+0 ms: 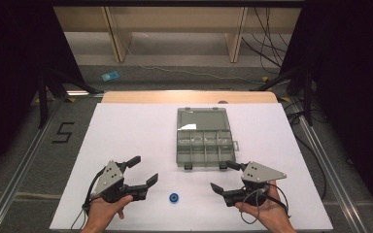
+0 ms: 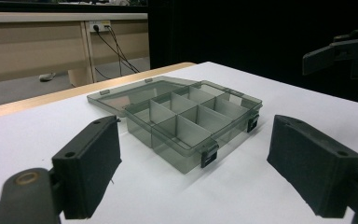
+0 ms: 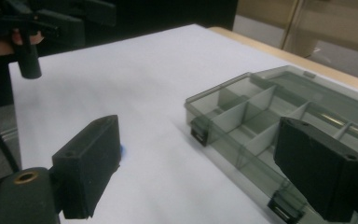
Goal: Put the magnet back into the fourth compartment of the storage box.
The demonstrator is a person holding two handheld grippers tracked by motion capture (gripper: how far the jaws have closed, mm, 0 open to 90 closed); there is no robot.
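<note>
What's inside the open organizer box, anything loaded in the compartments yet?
The organizer box shows only bare grey dividers: every compartment visible from above and in the left gripper view looks empty. In the right gripper view, a jaw covers part of the near compartments. The small blue piece lies outside, on the table.

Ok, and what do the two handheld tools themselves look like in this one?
Both are black two-jaw tools. The left tool and right tool each carry a grey three-cornered plate with small dark holes on top, and a black cable trails from each. The jaws are blocky and matte, each with a small hole, above a brass-coloured ring. Both forearms are bare, no sleeves.
</note>
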